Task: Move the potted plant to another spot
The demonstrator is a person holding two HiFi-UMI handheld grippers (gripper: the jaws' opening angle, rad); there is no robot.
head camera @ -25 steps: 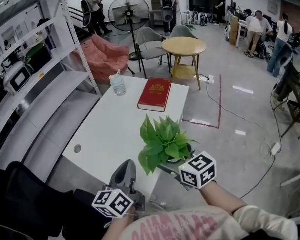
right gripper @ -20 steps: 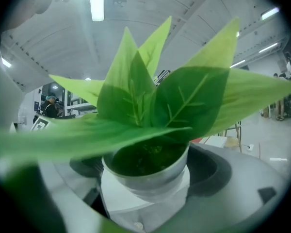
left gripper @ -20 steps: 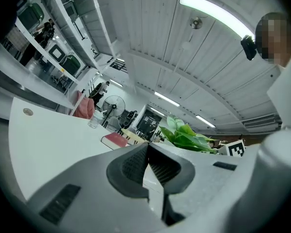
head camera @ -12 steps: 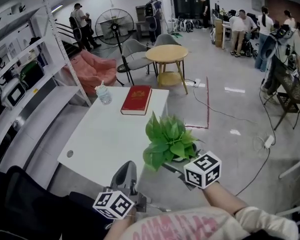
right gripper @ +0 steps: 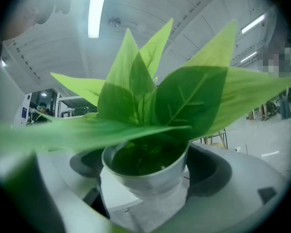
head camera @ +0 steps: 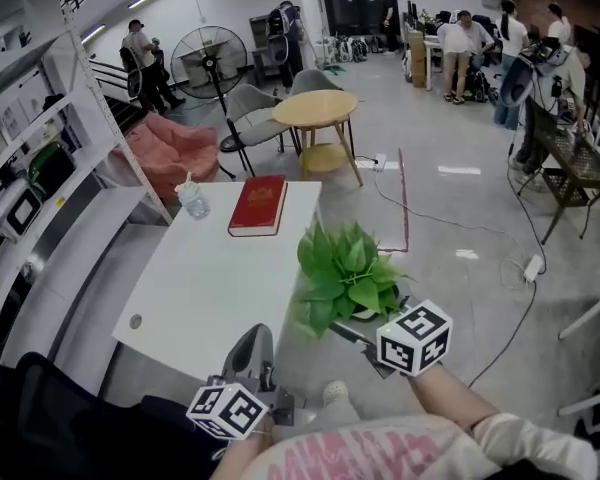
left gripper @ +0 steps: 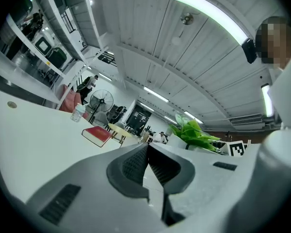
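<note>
Fingers, right gripper: clamped on pot of 1 potted plant, upright, airborne just beyond counter right edge; counter surface leftward. Fingers, left gripper: pressed together, empty.

My right gripper has its jaws clamped on the pot of the potted plant. I hold it upright just off the near right side of the white table, right forearm reaching forward. My left gripper sits low at the table's near edge, jaws pressed together with nothing between them.
</note>
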